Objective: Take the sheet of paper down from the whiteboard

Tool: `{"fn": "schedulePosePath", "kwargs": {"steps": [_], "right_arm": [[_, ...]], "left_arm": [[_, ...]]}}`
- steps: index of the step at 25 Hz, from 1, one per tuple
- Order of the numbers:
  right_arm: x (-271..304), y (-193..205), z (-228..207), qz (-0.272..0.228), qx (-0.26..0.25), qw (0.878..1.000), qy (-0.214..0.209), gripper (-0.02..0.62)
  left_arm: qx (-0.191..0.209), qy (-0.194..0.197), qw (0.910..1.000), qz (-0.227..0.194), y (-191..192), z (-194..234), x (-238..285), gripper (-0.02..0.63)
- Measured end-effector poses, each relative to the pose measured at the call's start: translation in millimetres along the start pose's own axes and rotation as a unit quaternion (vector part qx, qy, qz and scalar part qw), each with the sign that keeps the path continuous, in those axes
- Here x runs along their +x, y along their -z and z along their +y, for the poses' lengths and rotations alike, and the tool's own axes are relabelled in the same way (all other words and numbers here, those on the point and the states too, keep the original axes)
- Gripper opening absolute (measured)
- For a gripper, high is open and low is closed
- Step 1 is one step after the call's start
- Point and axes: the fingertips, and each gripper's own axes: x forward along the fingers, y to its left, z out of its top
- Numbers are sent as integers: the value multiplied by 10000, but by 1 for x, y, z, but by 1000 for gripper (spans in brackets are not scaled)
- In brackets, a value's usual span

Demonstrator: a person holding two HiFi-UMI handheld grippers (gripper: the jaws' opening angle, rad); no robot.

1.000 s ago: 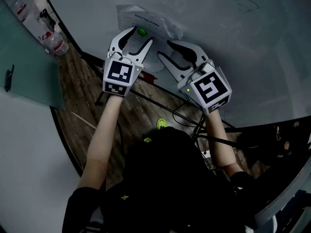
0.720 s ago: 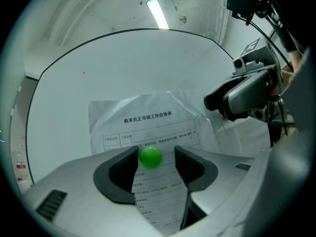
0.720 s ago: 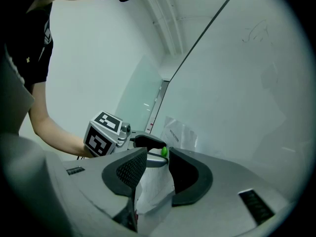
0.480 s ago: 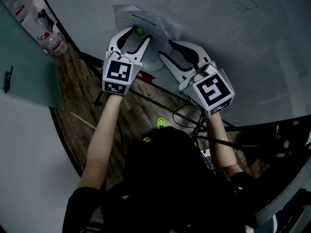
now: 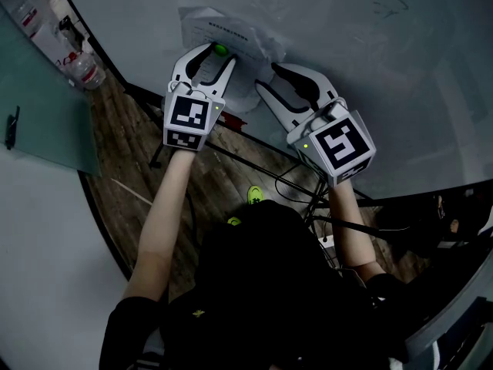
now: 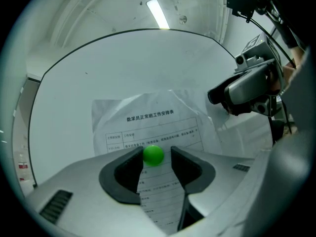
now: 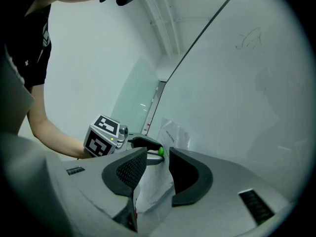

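A printed sheet of paper (image 5: 231,31) hangs on the whiteboard (image 5: 347,45), pinned by a small green magnet (image 5: 221,50). My left gripper (image 5: 222,55) points level at the board. Its jaws have just been closing, and the green magnet (image 6: 153,155) sits between them with a sliver of gap on one side. The paper (image 6: 148,125) looks crumpled at its right edge. My right gripper (image 5: 266,77) is open at the sheet's lower right. The loose edge of the paper (image 7: 153,181) passes between its jaws (image 7: 158,154) without being pinched.
A plastic bottle (image 5: 88,72) and a green glass panel (image 5: 38,122) are at the left. Black cables (image 5: 293,183) and the board's stand lie on the wooden floor below. A marker scribble (image 5: 385,2) is on the board's upper right.
The left jaws have narrowed around the green magnet. The right gripper has edged slightly to the right; the paper has stayed on the board.
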Motion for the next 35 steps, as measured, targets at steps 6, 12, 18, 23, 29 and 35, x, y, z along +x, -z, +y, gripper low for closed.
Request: {"fn": "schedulePosePath", "kwargs": {"steps": [6,12,18,23,29,35], "right_arm": [[-3,-4,-3,-13,-99,9996,247,140],[-8,-6,-10,26,-132,9983,569,140],[-16,-5,-21,162,-233,9951,952,140],[-22,-7,-31,302,-175,9920,1211,140],[-12,2,-29,537,39,9923,1116,133],[-2,10,-34,652,500,9896,1185,88]], "left_arm": [[56,-12,10000,69,2,1,-2,137],[42,-27,10000,71,1,1,-3,137],[-19,-42,10000,53,1,1,-3,137],[-16,-31,10000,59,1,2,-3,137],[-19,-24,10000,80,1,1,-3,137],[-12,-10,10000,94,2,2,-2,137]]}}
